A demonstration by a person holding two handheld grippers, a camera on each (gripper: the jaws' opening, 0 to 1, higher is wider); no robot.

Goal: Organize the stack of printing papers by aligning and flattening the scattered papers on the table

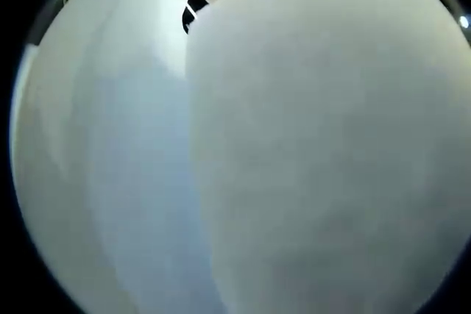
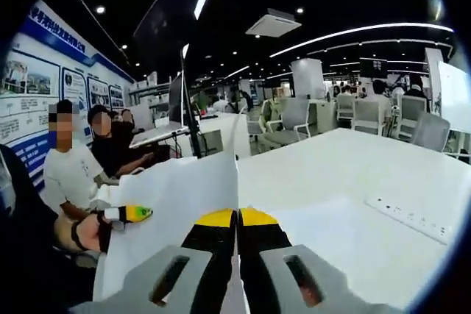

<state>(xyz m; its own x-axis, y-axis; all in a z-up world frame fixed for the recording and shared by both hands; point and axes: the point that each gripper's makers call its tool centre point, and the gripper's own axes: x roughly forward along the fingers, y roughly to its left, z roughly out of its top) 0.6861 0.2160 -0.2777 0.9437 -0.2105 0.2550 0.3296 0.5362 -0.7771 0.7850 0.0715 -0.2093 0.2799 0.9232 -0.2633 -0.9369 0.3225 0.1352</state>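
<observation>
White paper (image 1: 309, 152) seen pressed close across left gripper view, second sheet (image 1: 140, 182) overlapped at left; sheets judged held up edge-on for squaring. Left fingers hidden behind paper: opening cannot be told. In right gripper view, a person's hand (image 2: 92, 229) seen at left beside lifted sheet (image 2: 176, 211). Right gripper (image 2: 237, 218) pointed forward and level over white bench (image 2: 353, 159), yellow-tipped fingers closed together on sheet's edge, sheet stood upright. More paper (image 2: 331, 240) lain flat at right, near power strip (image 2: 408, 215).
</observation>
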